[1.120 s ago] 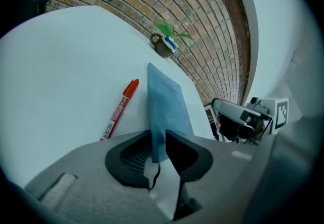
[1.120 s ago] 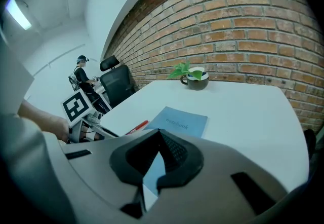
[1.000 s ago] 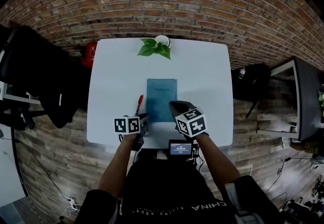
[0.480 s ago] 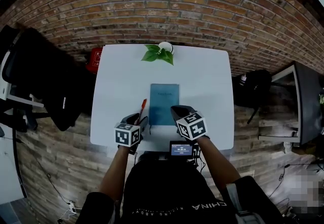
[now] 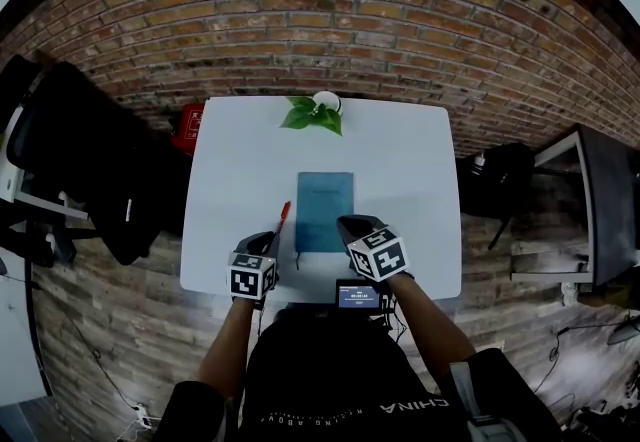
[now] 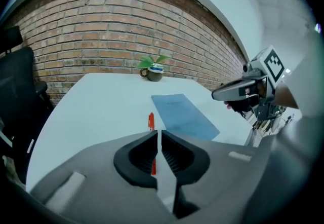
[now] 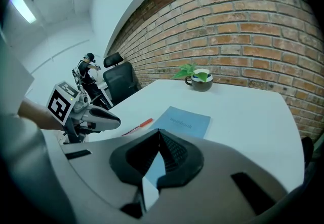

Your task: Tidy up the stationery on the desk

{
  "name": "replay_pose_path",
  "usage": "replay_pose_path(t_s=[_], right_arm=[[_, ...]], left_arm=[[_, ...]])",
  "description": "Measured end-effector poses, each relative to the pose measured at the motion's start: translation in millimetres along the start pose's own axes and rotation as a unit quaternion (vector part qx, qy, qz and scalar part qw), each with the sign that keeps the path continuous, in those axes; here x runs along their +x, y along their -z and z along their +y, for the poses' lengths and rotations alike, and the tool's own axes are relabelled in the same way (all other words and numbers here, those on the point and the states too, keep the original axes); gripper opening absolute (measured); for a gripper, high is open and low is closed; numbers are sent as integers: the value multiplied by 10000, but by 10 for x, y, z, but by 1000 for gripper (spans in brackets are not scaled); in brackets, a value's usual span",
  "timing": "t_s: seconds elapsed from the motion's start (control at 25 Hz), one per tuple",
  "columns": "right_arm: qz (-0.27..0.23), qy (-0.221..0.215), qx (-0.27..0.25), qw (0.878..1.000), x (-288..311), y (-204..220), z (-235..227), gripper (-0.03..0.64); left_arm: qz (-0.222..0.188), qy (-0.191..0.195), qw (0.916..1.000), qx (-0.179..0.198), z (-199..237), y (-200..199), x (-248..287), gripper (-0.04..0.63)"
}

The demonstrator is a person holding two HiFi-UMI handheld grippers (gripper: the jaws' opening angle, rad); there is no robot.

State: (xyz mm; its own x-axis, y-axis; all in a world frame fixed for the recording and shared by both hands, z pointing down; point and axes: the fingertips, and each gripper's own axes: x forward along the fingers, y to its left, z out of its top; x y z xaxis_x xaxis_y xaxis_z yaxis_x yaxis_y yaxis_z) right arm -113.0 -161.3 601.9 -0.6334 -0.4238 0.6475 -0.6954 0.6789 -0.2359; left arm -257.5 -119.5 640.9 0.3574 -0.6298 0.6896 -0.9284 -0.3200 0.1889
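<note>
**Two hand-held tools over a pen and a notebook on a white surface**

*Head view.* The left tool [image 5: 268,242] hovered above the near part of the smooth white surface [image 5: 400,160]. Its tip lay just short of a slim red pen [image 5: 283,216]. The right tool [image 5: 350,225] was poised over the near right corner of a flat, rectangular blue notebook [image 5: 324,211]; whether it touched could not be told. The pen lay just left of the notebook, roughly along its long edge. A leafy plant in a round mug [image 5: 318,110] stood at the far edge.

*Left gripper view.* The dark ribbed jaws stood a narrow slit apart, having just been closing, and nothing was pinched between them. The pen [image 6: 151,121] rested on the surface beyond them.

*Right gripper view.* The jaw tips met and held nothing. The notebook [image 7: 185,122] showed a matte cover with small print.
</note>
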Motion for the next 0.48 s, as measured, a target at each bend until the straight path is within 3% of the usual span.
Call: replay_pose_path(t_s=[0.2, 0.48], right_arm=[[126, -106, -61, 9998, 124, -18, 174, 11], [206, -229, -11, 9995, 350, -74, 420, 11]], left_arm=[[-75, 101, 9999, -105, 22, -39, -24, 11], [438, 73, 9987, 252, 75, 125, 96, 12]])
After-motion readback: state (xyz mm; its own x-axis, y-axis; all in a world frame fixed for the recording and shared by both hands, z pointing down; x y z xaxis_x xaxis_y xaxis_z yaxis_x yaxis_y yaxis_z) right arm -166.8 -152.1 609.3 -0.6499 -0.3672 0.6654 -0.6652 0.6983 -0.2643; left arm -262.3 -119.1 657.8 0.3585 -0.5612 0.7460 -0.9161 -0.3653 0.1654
